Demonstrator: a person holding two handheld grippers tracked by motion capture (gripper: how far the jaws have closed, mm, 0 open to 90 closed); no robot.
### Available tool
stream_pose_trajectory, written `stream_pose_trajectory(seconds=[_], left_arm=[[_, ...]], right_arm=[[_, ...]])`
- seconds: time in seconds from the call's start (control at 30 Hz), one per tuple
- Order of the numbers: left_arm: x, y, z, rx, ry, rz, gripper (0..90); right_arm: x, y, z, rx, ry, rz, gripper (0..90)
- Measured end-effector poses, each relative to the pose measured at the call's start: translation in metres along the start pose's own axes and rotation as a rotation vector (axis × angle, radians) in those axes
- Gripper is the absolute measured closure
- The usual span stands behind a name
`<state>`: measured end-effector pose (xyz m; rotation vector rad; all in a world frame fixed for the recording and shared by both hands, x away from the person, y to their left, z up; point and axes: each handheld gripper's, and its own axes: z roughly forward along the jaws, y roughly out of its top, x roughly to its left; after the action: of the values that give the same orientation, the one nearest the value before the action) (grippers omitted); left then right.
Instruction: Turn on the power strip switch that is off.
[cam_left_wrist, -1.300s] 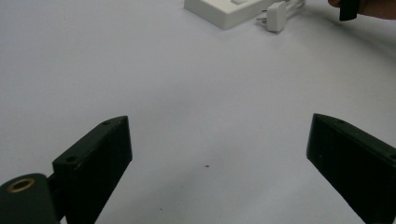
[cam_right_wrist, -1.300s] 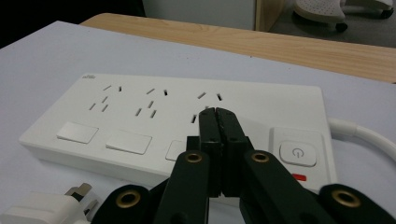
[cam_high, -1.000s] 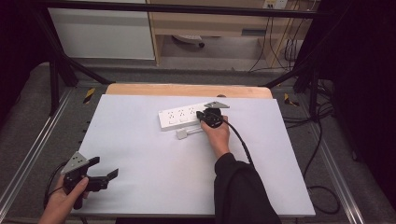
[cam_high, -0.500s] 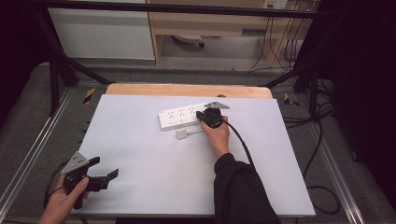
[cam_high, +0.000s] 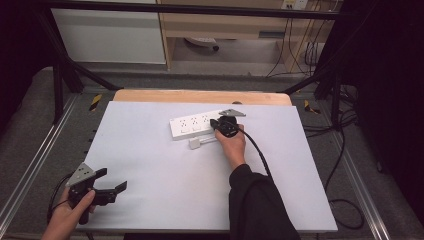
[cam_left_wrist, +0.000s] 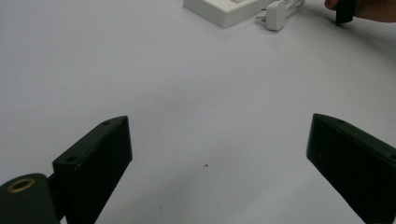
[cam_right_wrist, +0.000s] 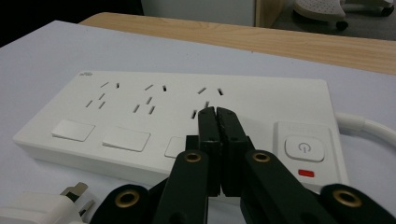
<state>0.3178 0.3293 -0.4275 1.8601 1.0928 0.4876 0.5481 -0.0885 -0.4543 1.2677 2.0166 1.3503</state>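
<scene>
White sheeting covers the table (cam_high: 165, 200), with a wooden edge (cam_high: 200, 96) exposed along its far side and cabinets behind that. I use the power strip (cam_high: 192, 125) as my reference for every position below.

The strip lies flat near the far middle of the table, long side running left to right. In the right gripper view the strip (cam_right_wrist: 140, 107) shows three socket groups in a row, flat covers along its near edge, and a power button (cam_right_wrist: 303, 148) with a small red marker beneath it at the right end. A white cord (cam_right_wrist: 369, 126) leaves that same end.

My right gripper (cam_high: 225, 127) sits at the strip's right end, held by my right hand (cam_high: 232, 145). In its own view the right gripper (cam_right_wrist: 218, 112) has both jaws pressed flat together with nothing between them; the tips stand over the strip's top face, just below the third socket group. I cannot tell whether the tips touch the casing.

A white plug (cam_high: 196, 143) lies on the sheeting just in front of the strip, left of my right hand. Its prongs (cam_right_wrist: 74, 190) point toward the strip.

My left gripper (cam_high: 107, 190) is well apart from the strip, at the near left corner of the table. In its own view the left gripper (cam_left_wrist: 217, 154) has jaws spread wide over bare sheeting, holding nothing.
</scene>
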Motion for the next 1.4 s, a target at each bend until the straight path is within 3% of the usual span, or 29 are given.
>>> stream_pose_trajectory(seconds=[1.4], left_arm=[[-0.0008, -0.0003, 0.0008, 0.010, 0.001, 0.004, 6.9]], right_arm=[[0.0025, 0.0002, 0.0004, 0.003, -0.013, -0.024, 90.0]])
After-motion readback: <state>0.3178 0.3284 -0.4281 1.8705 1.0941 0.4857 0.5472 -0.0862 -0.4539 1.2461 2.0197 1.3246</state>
